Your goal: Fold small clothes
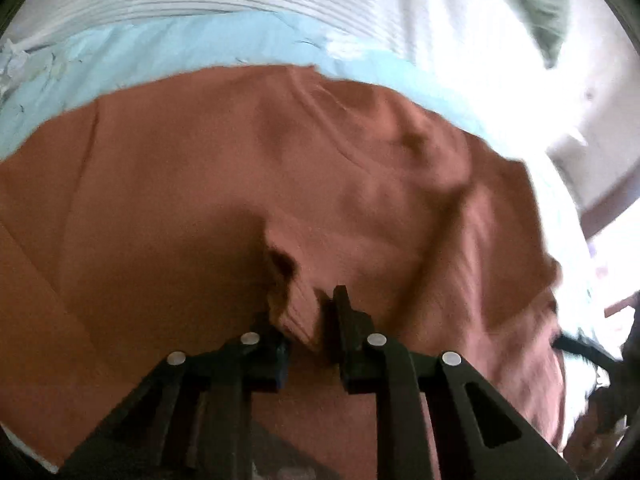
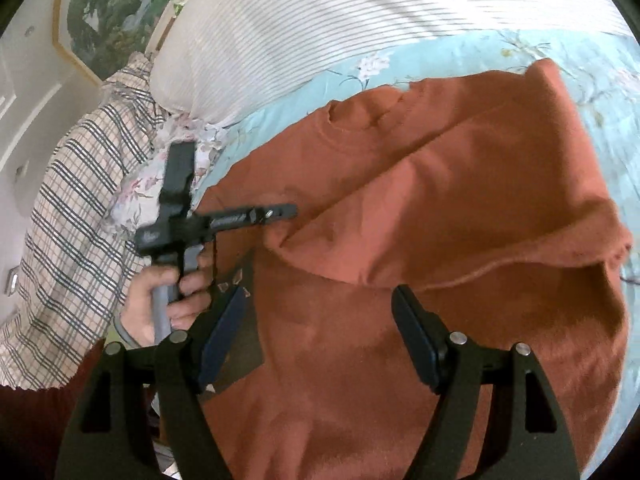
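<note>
We fold the rust sweater point(image 2: 400, 208) across itself.
Our left gripper point(image 1: 310, 320) pinches its ribbed cuff; our right gripper point(image 2: 320, 344) gapes empty, needing a hem.

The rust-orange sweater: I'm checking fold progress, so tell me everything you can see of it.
The rust-orange sweater is soft, fuzzy knit with a round neckline, spread on the light blue floral bedsheet. One side is already folded over its body in a diagonal flap. The left gripper pinches a ribbed bunch of it; the right gripper hangs open above it.
</note>
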Action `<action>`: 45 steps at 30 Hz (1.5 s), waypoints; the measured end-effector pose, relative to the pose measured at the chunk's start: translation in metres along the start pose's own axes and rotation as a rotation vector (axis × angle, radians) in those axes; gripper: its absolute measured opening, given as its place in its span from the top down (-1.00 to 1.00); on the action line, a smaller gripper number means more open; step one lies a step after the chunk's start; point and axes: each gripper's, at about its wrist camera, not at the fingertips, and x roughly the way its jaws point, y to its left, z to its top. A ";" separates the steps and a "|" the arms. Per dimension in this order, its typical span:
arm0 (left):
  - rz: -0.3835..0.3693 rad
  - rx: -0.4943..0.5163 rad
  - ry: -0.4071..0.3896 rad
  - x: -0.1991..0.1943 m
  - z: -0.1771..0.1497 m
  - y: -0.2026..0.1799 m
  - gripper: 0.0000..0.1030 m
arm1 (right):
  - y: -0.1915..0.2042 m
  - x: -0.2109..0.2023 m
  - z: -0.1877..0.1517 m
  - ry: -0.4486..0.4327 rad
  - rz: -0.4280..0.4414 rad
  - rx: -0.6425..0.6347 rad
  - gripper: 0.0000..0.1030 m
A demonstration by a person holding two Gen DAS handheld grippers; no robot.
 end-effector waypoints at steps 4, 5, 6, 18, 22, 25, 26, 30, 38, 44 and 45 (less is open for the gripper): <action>-0.003 0.014 0.020 -0.001 -0.011 0.007 0.43 | -0.007 -0.014 -0.005 -0.030 -0.022 0.013 -0.48; -0.004 0.004 0.026 0.002 -0.007 0.009 0.42 | -0.009 -0.016 -0.005 -0.032 -0.029 0.015 -0.48; -0.025 -0.017 0.034 0.006 0.002 0.012 0.38 | -0.013 -0.019 -0.005 -0.040 -0.040 0.030 -0.48; 0.111 0.053 -0.267 -0.041 0.007 -0.001 0.92 | -0.027 -0.051 -0.005 -0.121 -0.078 0.063 -0.48; 0.010 -0.036 -0.157 -0.026 -0.003 0.032 0.80 | -0.047 -0.059 0.001 -0.156 -0.113 0.101 -0.48; -0.037 -0.081 -0.085 -0.008 0.000 0.047 0.80 | -0.059 -0.061 0.011 -0.166 -0.161 0.116 -0.48; -0.034 -0.081 -0.097 -0.009 0.002 0.047 0.85 | -0.068 -0.066 0.019 -0.185 -0.189 0.119 -0.48; 0.039 -0.102 -0.297 -0.040 0.002 0.046 0.89 | -0.085 -0.075 0.033 -0.209 -0.263 0.132 -0.48; 0.040 -0.204 -0.301 -0.033 -0.011 0.065 0.88 | -0.128 -0.021 0.072 -0.082 -0.377 0.107 -0.33; 0.061 -0.209 -0.375 -0.047 -0.011 0.064 0.89 | -0.134 0.009 0.074 -0.018 -0.386 0.078 0.81; 0.055 -0.198 -0.399 -0.050 -0.010 0.060 0.89 | -0.134 0.001 0.076 -0.043 -0.361 0.092 0.82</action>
